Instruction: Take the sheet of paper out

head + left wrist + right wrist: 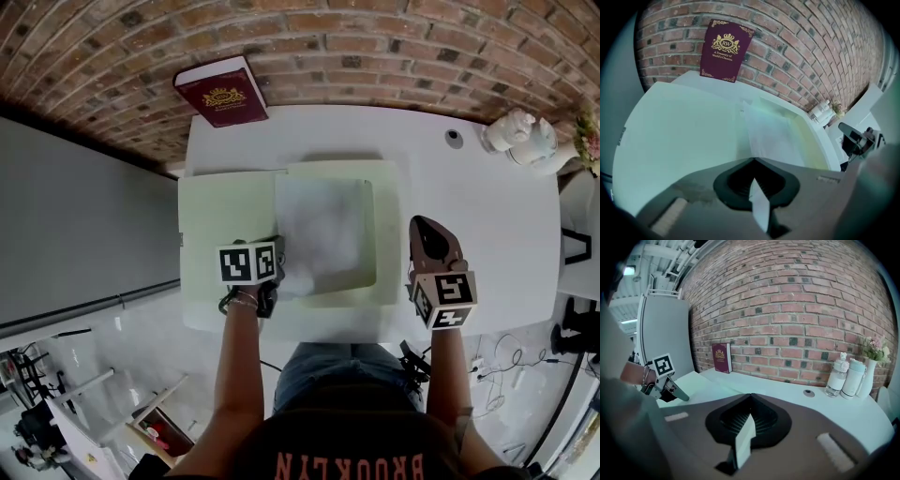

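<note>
Left gripper (268, 272): jaws clenched on the near left corner of the sheet of paper (323, 225). In the left gripper view the sheet of paper (768, 136) runs right up to the closed tip of the left gripper (752, 161).

Sheet of paper: lies in the right half of an open pale green case (225, 225), inside its raised rim. The near left corner bulges out over the rim, just beside the left gripper. The left half of the case lies flat on the table (469, 197).

Right gripper (429, 234): jaws clenched with nothing between them, as the right gripper view confirms (750, 397). It is held over bare table to the right of the case, apart from it.

Other items: a burgundy book (222, 92) leans on the brick wall (375, 37) at the far left; two white bottles (520, 136) stand at the far right corner
</note>
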`<state>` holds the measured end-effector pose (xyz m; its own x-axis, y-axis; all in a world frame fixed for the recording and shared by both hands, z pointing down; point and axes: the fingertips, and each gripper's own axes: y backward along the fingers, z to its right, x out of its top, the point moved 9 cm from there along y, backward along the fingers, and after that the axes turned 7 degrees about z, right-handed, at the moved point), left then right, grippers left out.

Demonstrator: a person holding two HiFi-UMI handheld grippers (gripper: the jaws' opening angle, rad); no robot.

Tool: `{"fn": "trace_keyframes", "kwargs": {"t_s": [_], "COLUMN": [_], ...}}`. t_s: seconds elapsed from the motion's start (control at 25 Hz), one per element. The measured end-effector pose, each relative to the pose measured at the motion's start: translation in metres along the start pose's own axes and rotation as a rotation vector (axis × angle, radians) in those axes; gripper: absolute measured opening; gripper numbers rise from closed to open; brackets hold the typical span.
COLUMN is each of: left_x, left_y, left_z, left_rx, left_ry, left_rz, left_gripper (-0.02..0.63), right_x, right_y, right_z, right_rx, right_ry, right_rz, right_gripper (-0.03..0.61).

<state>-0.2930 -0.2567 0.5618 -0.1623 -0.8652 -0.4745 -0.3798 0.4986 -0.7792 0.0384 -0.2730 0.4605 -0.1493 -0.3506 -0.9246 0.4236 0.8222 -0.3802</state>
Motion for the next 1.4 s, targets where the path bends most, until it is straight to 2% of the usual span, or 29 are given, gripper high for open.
{"fn": "trace_keyframes", "kwargs": {"t_s": [0.44, 0.68, 1.12, 1.4], "left_x": [0.007, 0.007, 0.008, 0.01], "left_y": [0.037, 0.056, 0.105, 0.144], "left_z": [-0.05, -0.069, -0.087, -0.081], "left_rx": [0.024, 0.031, 0.094, 0.145], "left_ry": [0.012, 0.022, 0.011, -0.009], "left_rz": [0.057, 0.096, 0.196, 0.287], "left_gripper": [0.002, 0.002, 0.002, 0.002], "right_x": [0.005, 0.014, 0.029, 0.04], "right_y": [-0.014, -0.019, -0.02, -0.01], "right_z": [-0.041, -0.06, -0.083, -0.093], "right_rx": [0.012, 0.026, 0.086, 0.118], "right_ry": [0.014, 0.042, 0.082, 0.095], "right_rz": [-0.018, 0.014, 0.057, 0.096], "right_gripper": [-0.002, -0.002, -0.002, -0.002]}}
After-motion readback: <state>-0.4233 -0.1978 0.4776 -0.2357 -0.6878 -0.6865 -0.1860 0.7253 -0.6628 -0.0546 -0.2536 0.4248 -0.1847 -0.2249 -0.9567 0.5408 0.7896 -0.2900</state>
